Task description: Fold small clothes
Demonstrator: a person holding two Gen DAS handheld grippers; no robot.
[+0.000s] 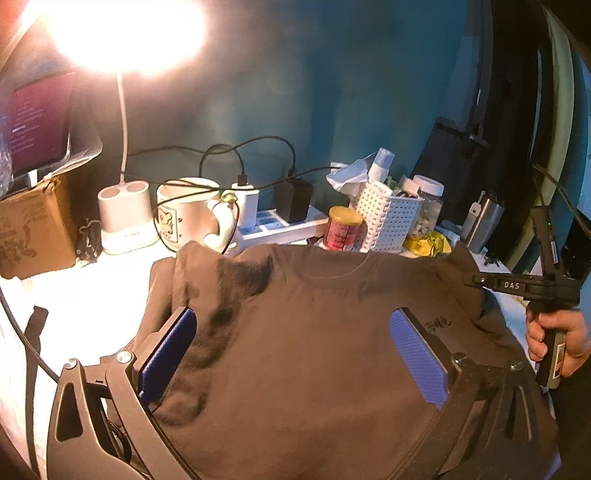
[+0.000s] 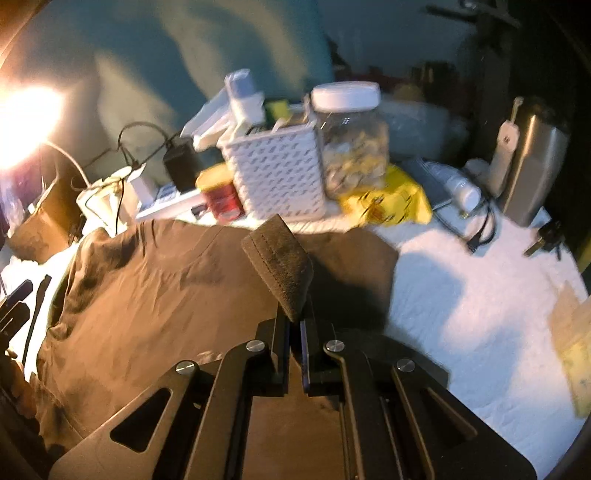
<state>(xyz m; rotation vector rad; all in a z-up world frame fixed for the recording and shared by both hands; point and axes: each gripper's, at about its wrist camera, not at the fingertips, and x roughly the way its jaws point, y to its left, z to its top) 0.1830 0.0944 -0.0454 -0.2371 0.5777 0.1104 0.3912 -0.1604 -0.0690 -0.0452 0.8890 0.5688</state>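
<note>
Left wrist view: brown shirt (image 1: 314, 350) lies spread on white table (image 1: 92, 302), no fold made yet, w/ left gripper (image 1: 293, 347) jaws wide apart over it, empty, and right gripper (image 2: 294, 317) clenched on a sleeve (image 2: 280, 266), lifted, so nearly all folding's left.

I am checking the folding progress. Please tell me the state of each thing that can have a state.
brown T-shirt: spread on the white cloth, sleeve lifted
left gripper: open above the shirt
right gripper: shut on the brown T-shirt's sleeve
desk lamp: switched on
clear jar: lid on
</note>
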